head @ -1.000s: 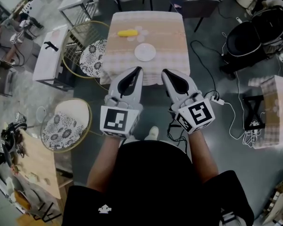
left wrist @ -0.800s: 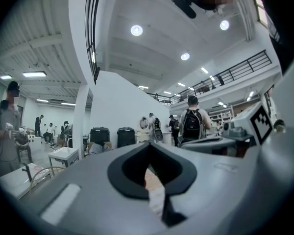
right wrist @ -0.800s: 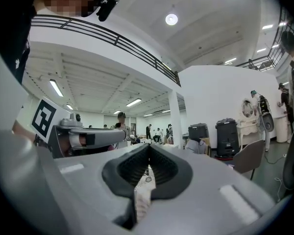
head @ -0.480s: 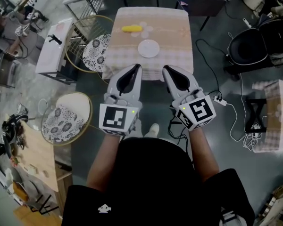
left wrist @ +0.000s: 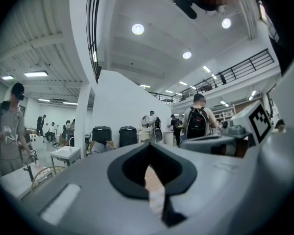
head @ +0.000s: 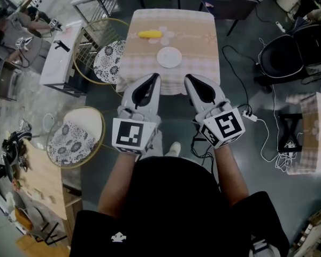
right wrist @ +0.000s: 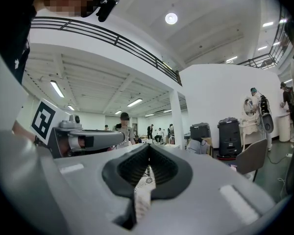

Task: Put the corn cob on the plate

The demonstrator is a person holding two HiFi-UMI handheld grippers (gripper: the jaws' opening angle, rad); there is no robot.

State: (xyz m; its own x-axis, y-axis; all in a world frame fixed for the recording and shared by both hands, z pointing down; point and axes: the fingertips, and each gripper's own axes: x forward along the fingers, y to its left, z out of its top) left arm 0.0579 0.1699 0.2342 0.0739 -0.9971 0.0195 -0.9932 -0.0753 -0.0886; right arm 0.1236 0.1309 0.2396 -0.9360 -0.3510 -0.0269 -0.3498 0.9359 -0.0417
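Head view: left gripper [head: 157, 77], right gripper [head: 186, 78] jaws together, empty; corn cob [head: 149, 33] near plate [head: 169, 57].

Corn cob [head: 149, 34]: yellow. Plate [head: 169, 57]: white. Tablecloth [head: 200, 42]: beige check (with a pale floral print). Stool seats [head: 108, 63]: black-and-white floral. Floor [head: 96, 98]: dark grey.

Bench [head: 203, 42]: front drape partly covered by left hand-held gripper [head: 157, 77] and right hand-held gripper [head: 187, 78]. Corn cob [head: 150, 34]: kernel detail too small to tell. Both gripper views: bench reduced to a sliver between closed jaws.
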